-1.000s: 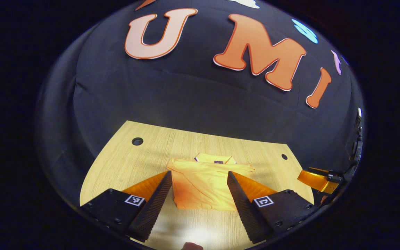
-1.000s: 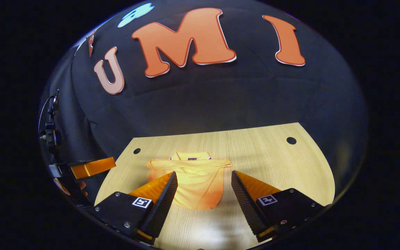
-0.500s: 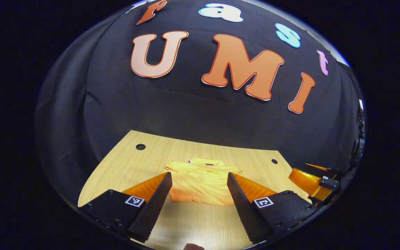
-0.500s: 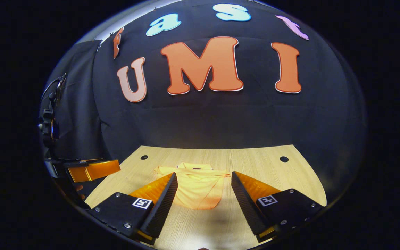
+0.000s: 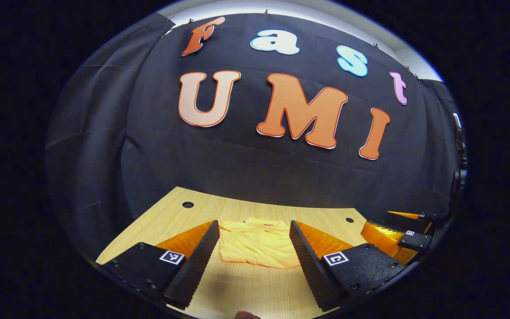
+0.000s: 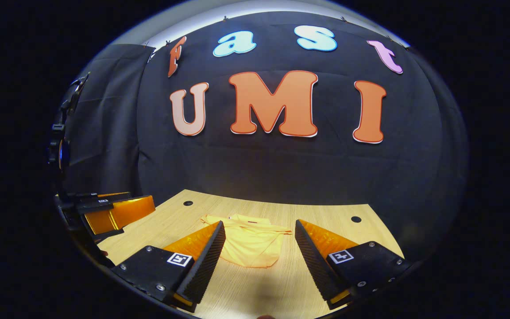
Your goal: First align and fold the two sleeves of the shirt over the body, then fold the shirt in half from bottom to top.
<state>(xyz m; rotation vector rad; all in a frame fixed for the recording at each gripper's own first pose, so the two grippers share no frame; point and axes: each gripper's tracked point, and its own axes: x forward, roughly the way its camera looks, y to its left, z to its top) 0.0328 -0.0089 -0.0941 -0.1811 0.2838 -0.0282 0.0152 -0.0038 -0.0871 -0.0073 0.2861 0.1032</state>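
The left gripper [image 5: 253, 248] had its jaws spread wide with nothing between them, held above the table's near edge. The right gripper [image 6: 259, 248] was likewise released and empty (its fingers apart). Beyond both, the orange shirt [image 5: 257, 248] lay folded flat on the wooden table [image 5: 171, 212], near its middle, collar toward the far edge by the black cloth wall [image 6: 281, 168].
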